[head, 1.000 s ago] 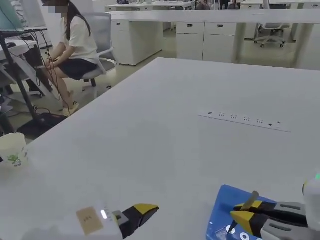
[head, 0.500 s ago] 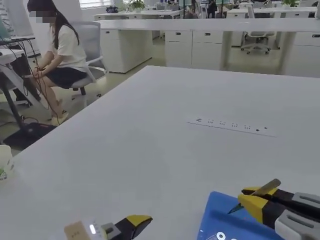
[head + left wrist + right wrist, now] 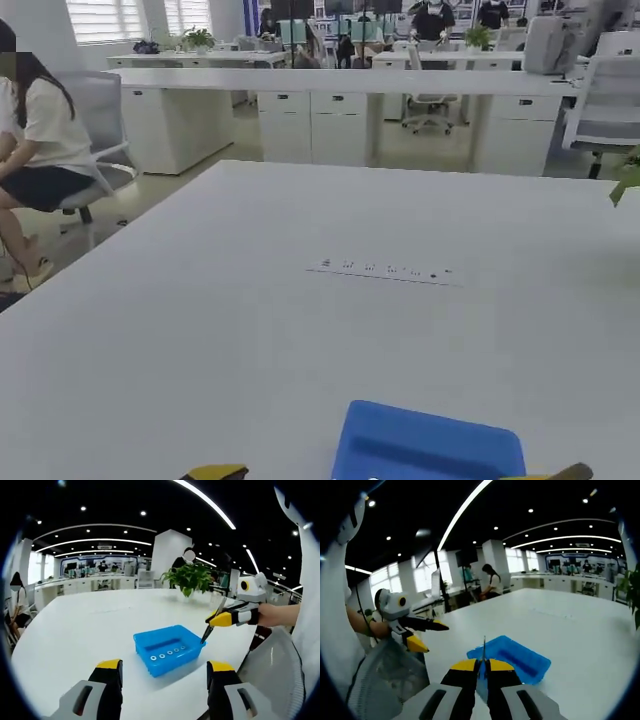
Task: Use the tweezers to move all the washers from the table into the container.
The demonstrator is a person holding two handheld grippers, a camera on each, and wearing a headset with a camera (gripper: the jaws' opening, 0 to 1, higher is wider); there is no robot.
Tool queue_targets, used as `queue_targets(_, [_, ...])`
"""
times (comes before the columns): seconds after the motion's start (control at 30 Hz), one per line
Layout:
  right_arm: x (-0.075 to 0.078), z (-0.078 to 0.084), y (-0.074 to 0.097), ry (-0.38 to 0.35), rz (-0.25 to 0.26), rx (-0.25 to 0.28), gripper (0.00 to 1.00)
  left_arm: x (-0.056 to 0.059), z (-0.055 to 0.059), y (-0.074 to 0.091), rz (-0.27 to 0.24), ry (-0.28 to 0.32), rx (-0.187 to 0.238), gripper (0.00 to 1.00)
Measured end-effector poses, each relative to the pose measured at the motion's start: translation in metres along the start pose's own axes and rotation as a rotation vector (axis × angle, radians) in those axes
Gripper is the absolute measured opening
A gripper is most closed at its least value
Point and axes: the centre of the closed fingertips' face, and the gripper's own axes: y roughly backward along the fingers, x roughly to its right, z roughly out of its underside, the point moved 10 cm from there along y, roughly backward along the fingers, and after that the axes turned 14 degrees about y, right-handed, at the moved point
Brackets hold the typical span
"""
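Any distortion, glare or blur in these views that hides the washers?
Head view: even light, no glare, but the blue container is cropped at the bottom edge. Left gripper view: strong fisheye bending, bright ceiling strips, washers readable in the container. Right gripper view: same bending; tweezers slightly soft.

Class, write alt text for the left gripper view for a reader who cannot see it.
A shallow blue plastic container on a white table holds a row of small metal washers. The right gripper, entering from the right, holds thin tweezers pointed down toward it.
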Motion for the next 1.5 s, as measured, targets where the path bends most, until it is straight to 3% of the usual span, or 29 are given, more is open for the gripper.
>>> queue_targets(0.17, [-0.014,0.011,0.014,-0.002,-0.012,-0.073,0.04,0.005,-0.006,0.000,0.044,0.004,-0.012,0.66])
queue_targets(0.37, [-0.026,0.016,0.021,-0.002,-0.028,-0.132,0.04,0.011,-0.017,-0.003,0.116,-0.014,-0.048,0.55])
queue_targets(0.63, [-0.048,0.017,0.019,0.070,-0.065,-0.203,0.04,0.030,-0.038,-0.020,0.337,-0.017,-0.075,0.42])
queue_targets(0.73, [-0.054,0.016,0.017,0.097,-0.084,-0.222,0.04,0.036,-0.042,-0.027,0.397,-0.033,-0.097,0.36])
queue_targets(0.97, [-0.059,0.018,0.010,0.131,-0.107,-0.264,0.03,0.049,-0.038,-0.042,0.546,-0.121,-0.201,0.28])
queue_targets(1.13, [-0.060,0.023,0.004,0.154,-0.122,-0.303,0.03,0.051,-0.029,-0.047,0.614,-0.197,-0.288,0.18])
queue_targets(1.3, [-0.059,0.023,-0.004,0.164,-0.161,-0.320,0.03,0.052,-0.028,-0.050,0.657,-0.200,-0.305,0.18])
queue_targets(1.5, [-0.059,0.018,-0.018,0.283,-0.251,-0.396,0.03,0.060,-0.030,-0.055,0.703,-0.233,-0.345,0.24])
